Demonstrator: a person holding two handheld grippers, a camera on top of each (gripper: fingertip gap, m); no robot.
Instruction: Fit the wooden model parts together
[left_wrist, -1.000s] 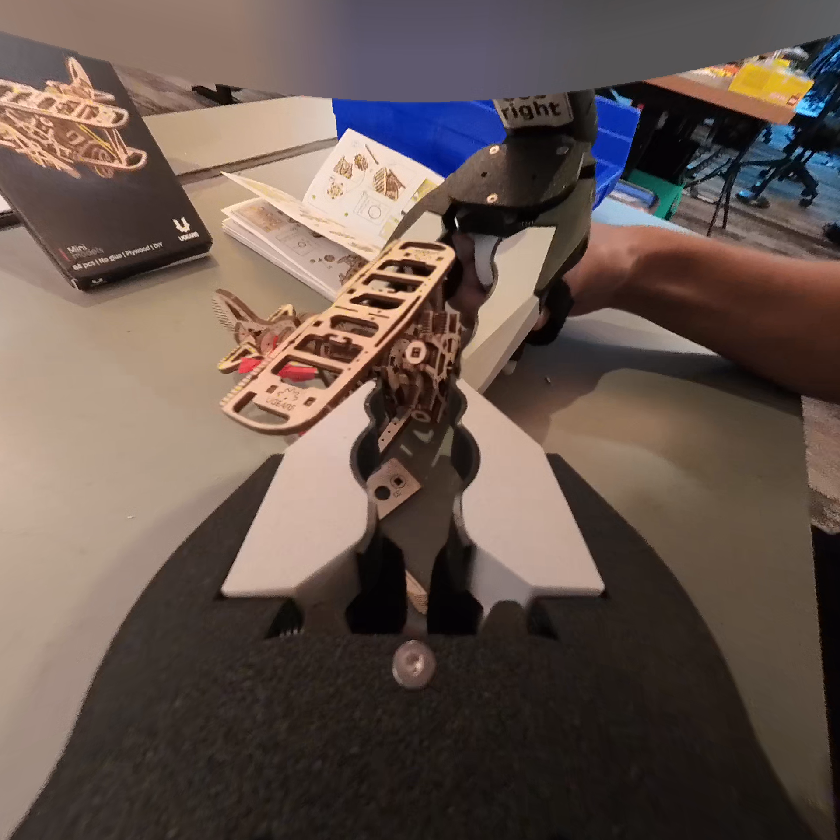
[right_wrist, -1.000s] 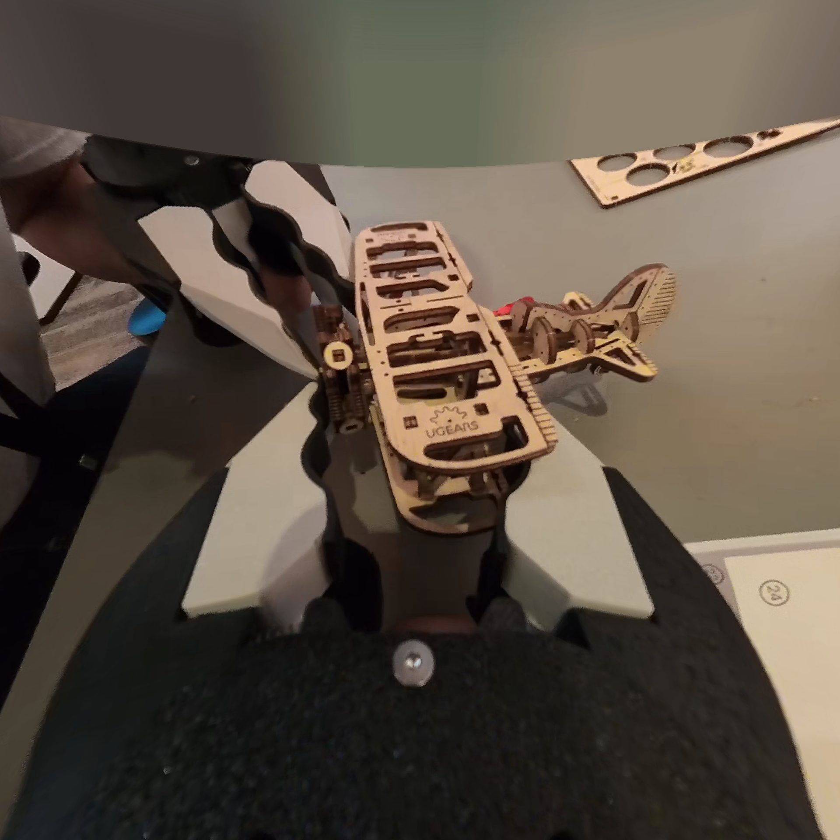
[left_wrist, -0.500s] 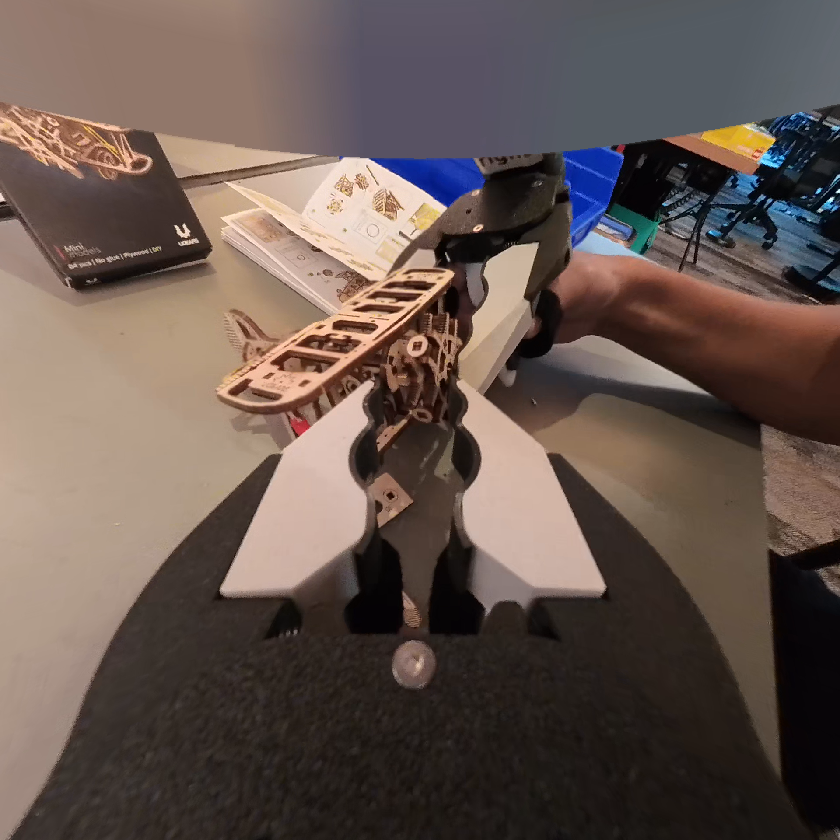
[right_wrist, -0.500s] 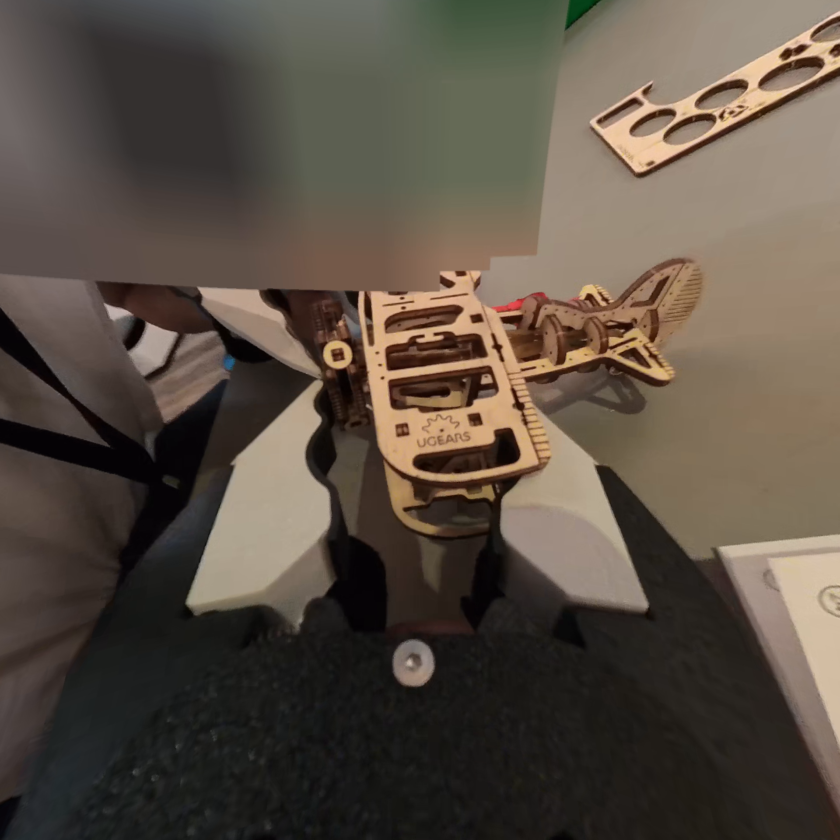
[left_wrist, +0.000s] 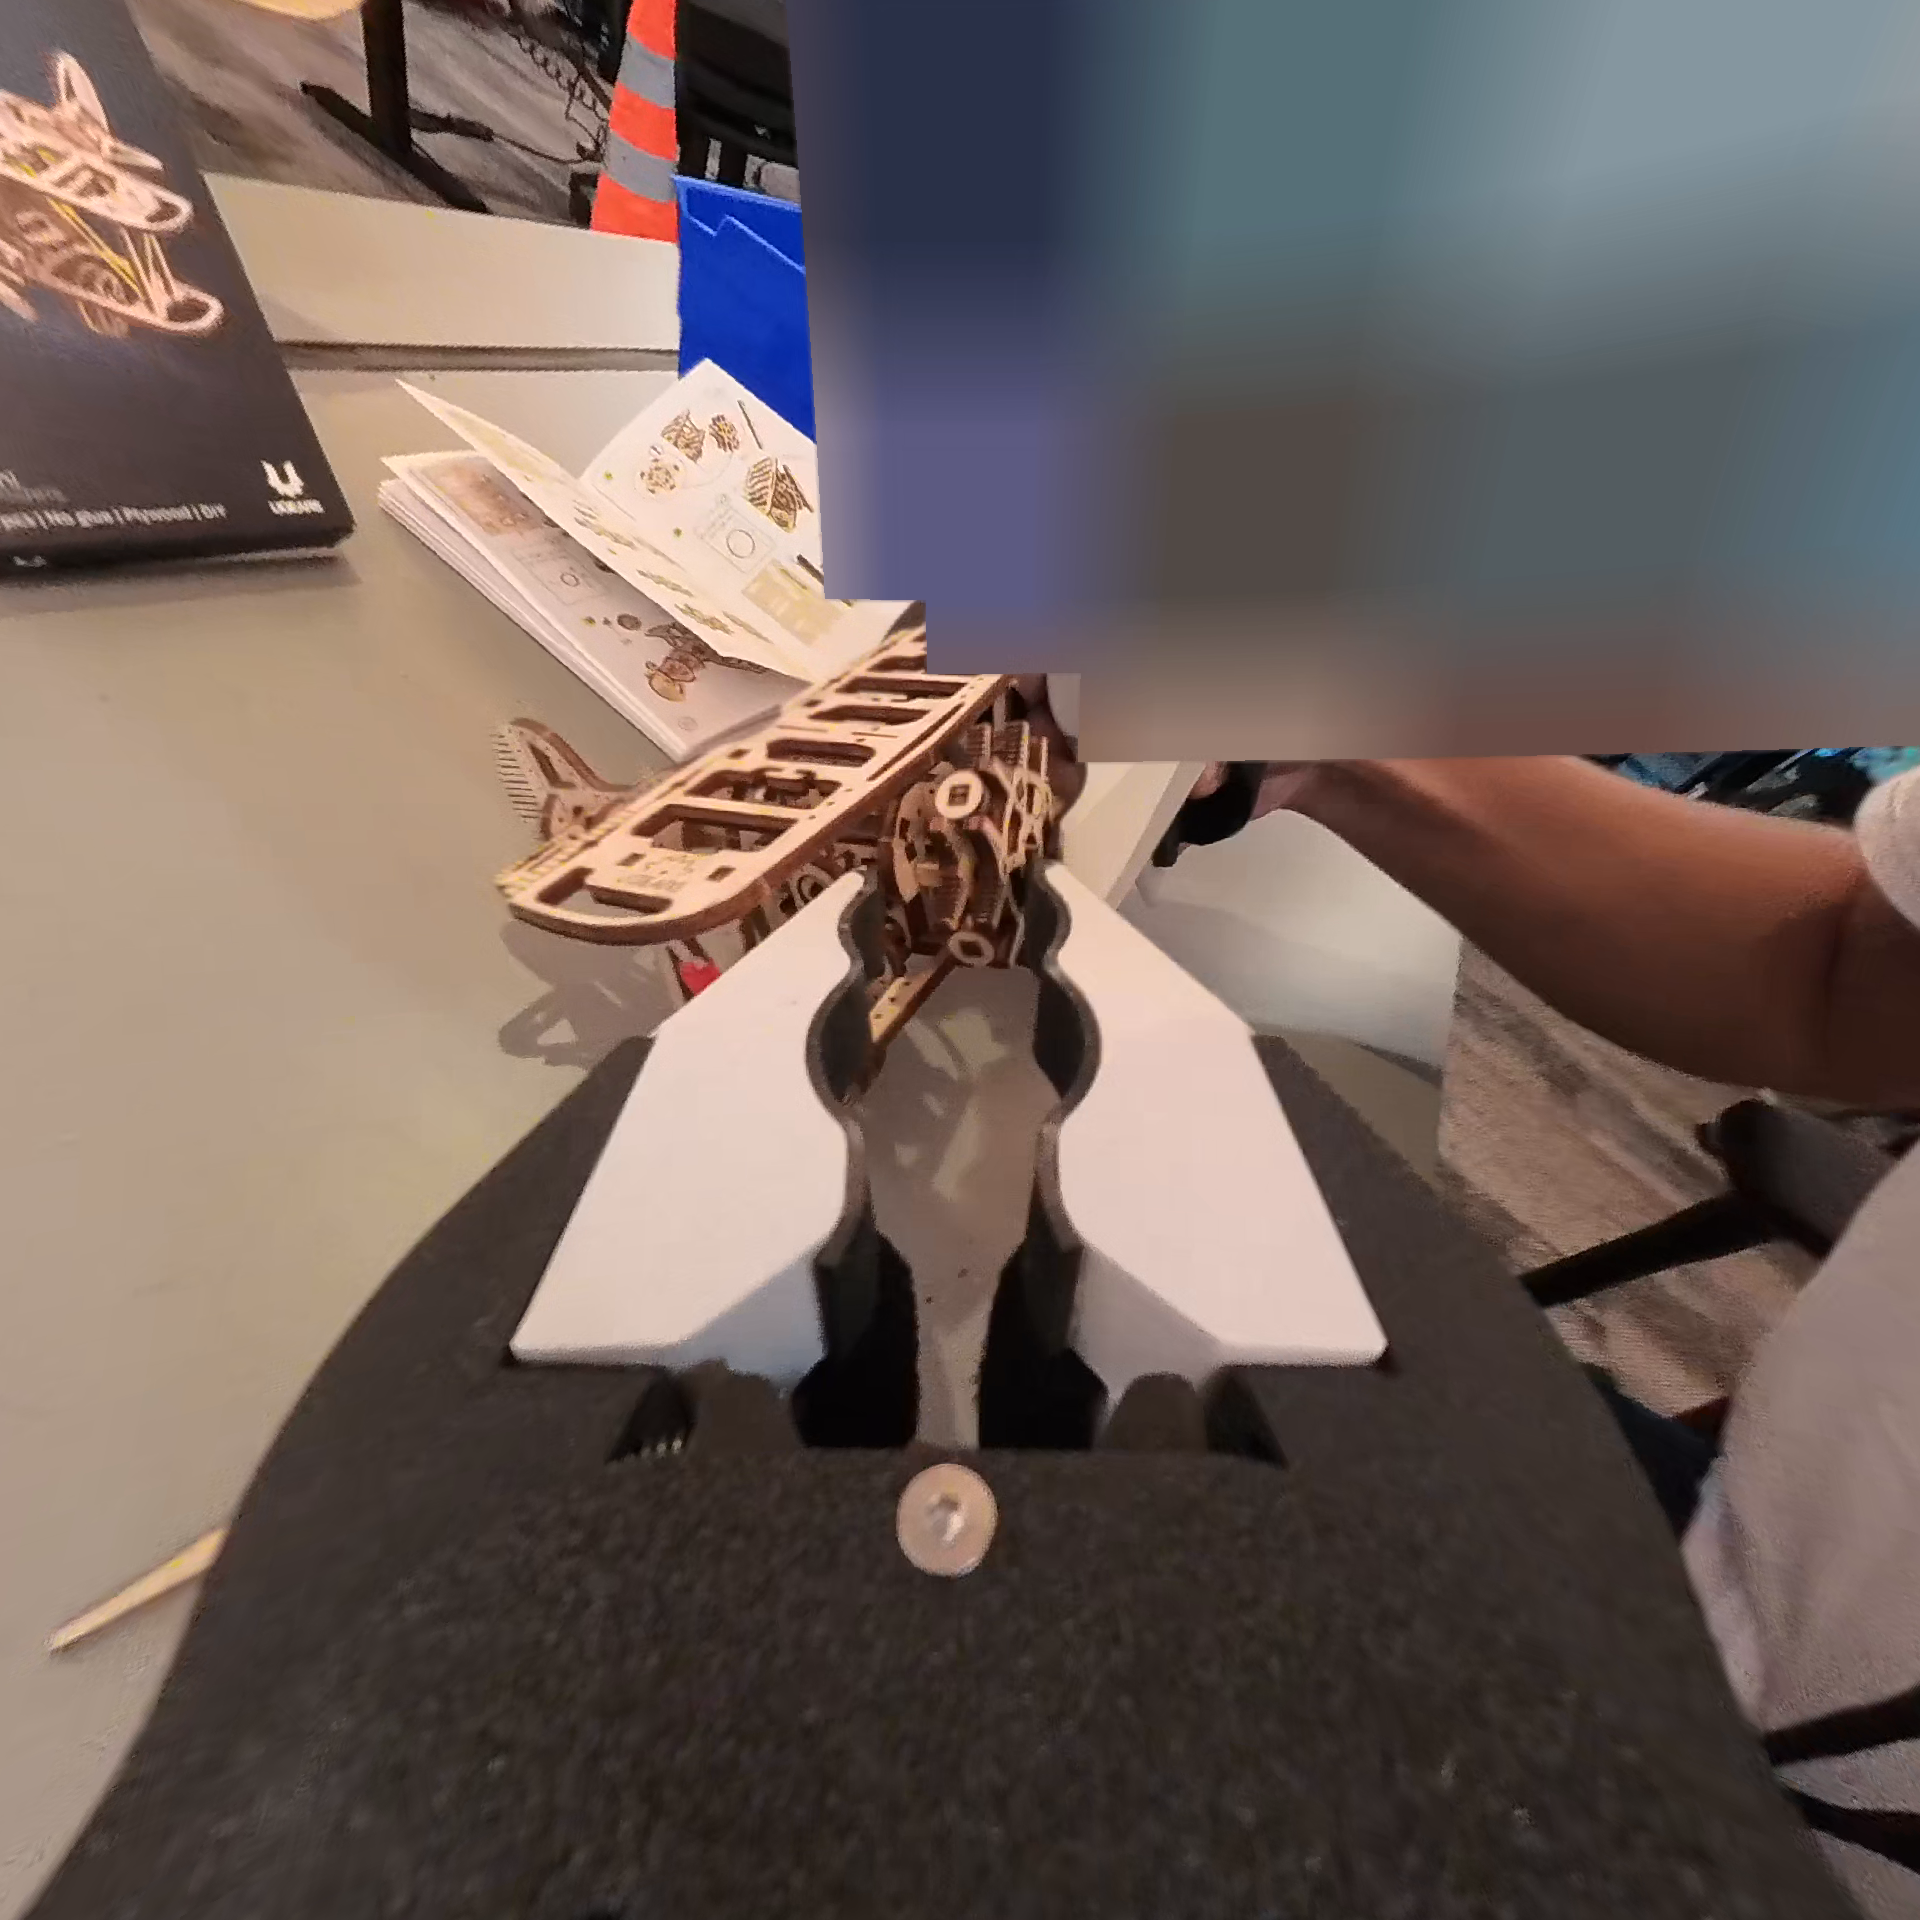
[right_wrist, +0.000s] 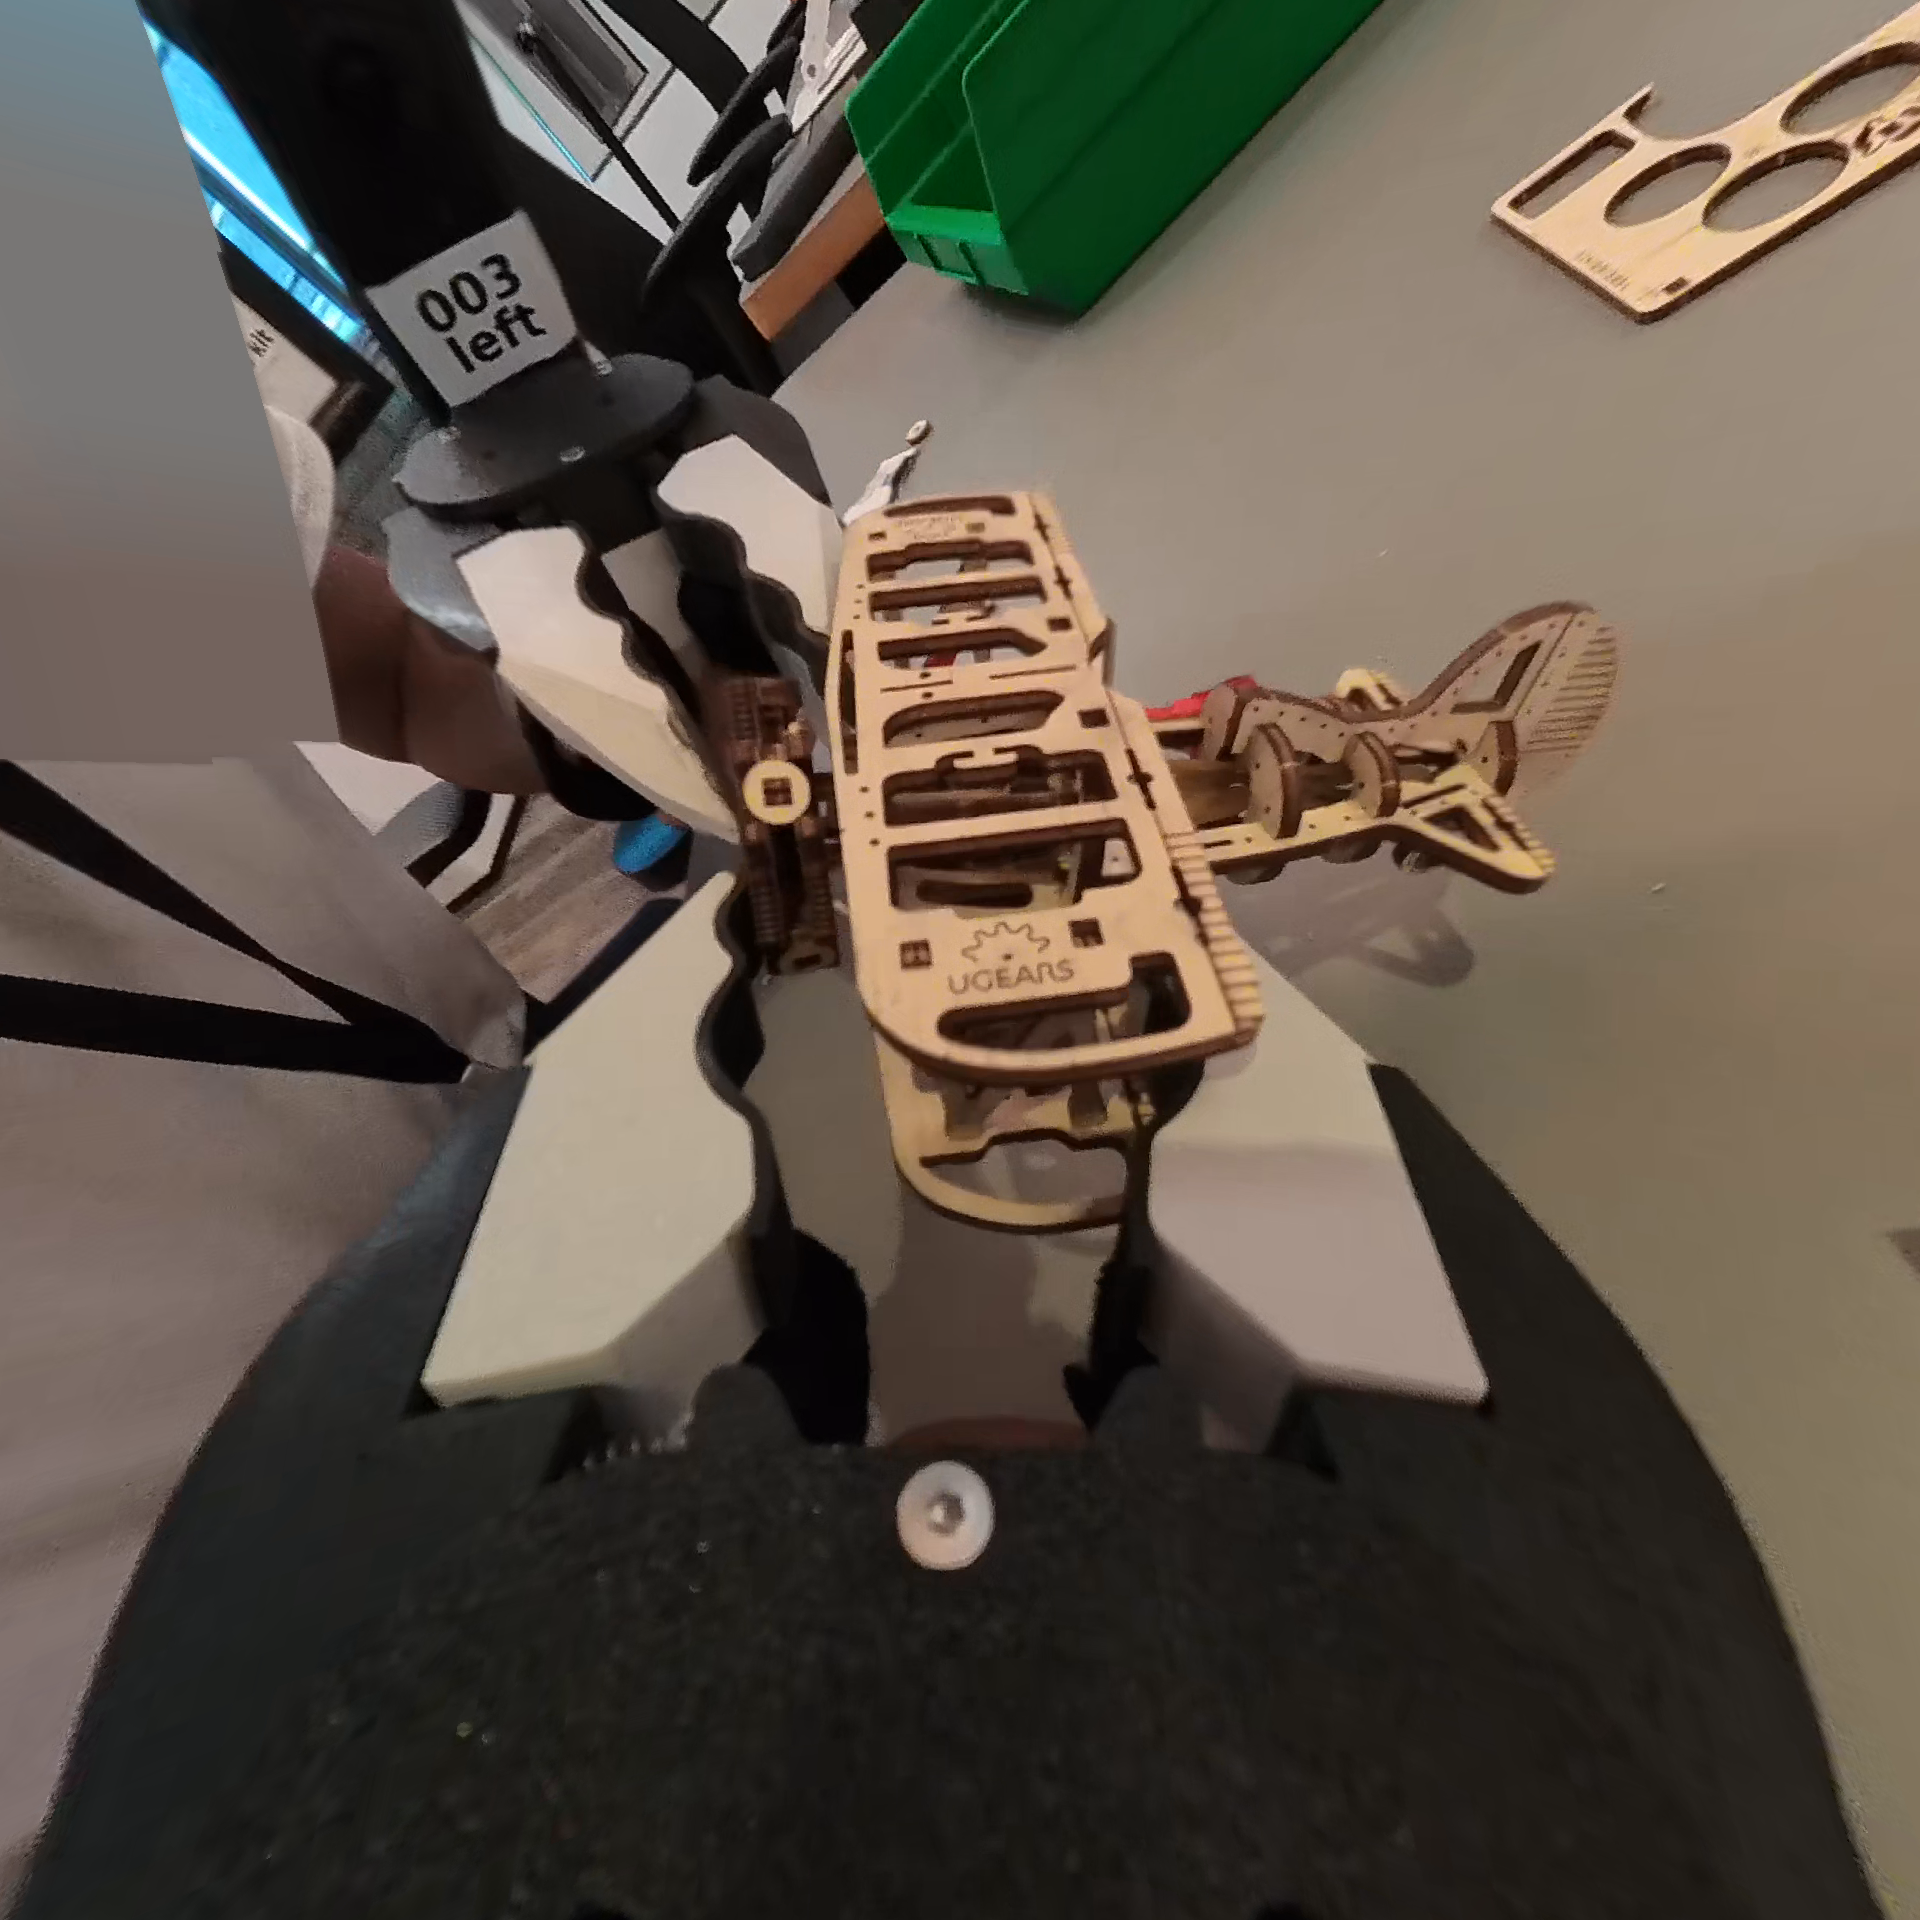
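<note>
Plane: wooden biplane (right_wrist: 1049, 862) held above the grey worktop (right_wrist: 1558, 436), tail pointing away to the right in the right wrist view.
Right tongs (right_wrist: 935, 1122): clamped on the near wing tips, at right angles to the body.
Left tongs (left_wrist: 951, 935): closed on the engine block at the nose (left_wrist: 961, 842), in line with the body.
Key relation: the nose piece lies straight ahead of the left tongs, so any push likely runs along the body while the right tongs brace the wings.
Nearby: booklet (left_wrist: 623, 561) and box (left_wrist: 125, 312) lie beyond.
</note>
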